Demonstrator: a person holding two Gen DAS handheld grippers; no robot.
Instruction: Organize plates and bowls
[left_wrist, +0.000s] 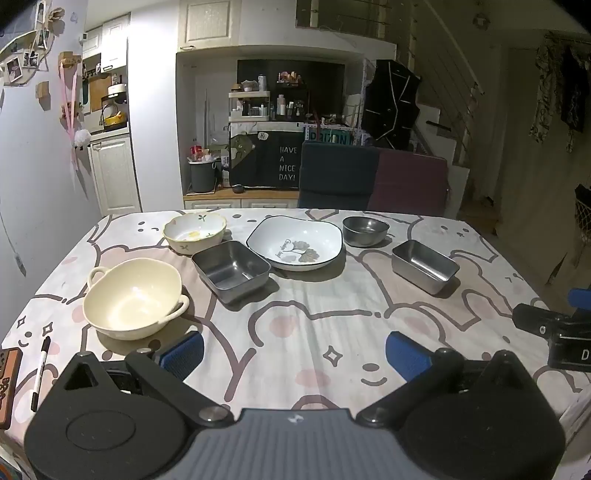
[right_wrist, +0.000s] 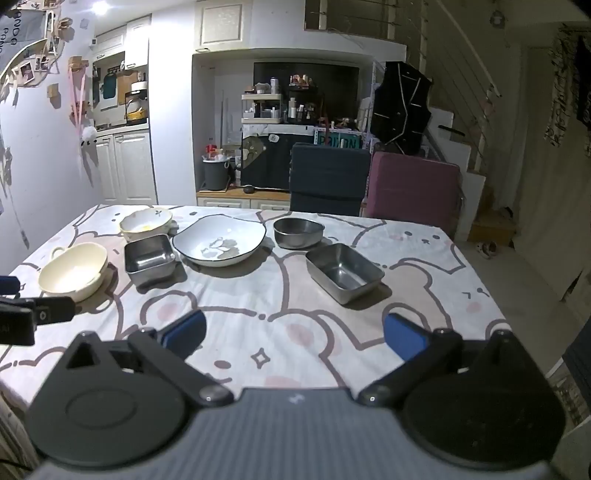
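Six dishes stand on the desk (left_wrist: 332, 332), which is covered with a cloth printed with bears. In the left wrist view, the white plate (left_wrist: 295, 242) with a dark rim and a leaf drawing lies near the middle of the far part. At its 9 o'clock, very close to it or touching it, stands a square steel tray (left_wrist: 231, 269). At 10 o'clock from the plate is a flowered bowl (left_wrist: 194, 232) with a wavy rim. At 8 o'clock, further out and nearer to the camera, sits a cream bowl (left_wrist: 133, 297) with two handles. At 2 o'clock from the plate is a round steel bowl (left_wrist: 365, 230), and at 4 o'clock, well apart, a long steel tray (left_wrist: 424, 266). All dishes stand upright and look empty.

The left claw (left_wrist: 294, 352) is wide open over the bare cloth at the near edge, and it holds nothing. The right claw (right_wrist: 294, 334) is also wide open and empty, with the long steel tray just ahead of it at 1 o'clock.

A black marker pen (left_wrist: 40, 373) lies at the near left edge of the desk. Behind the desk stand a dark blue chair (left_wrist: 338, 173) and a maroon chair (left_wrist: 410, 182).
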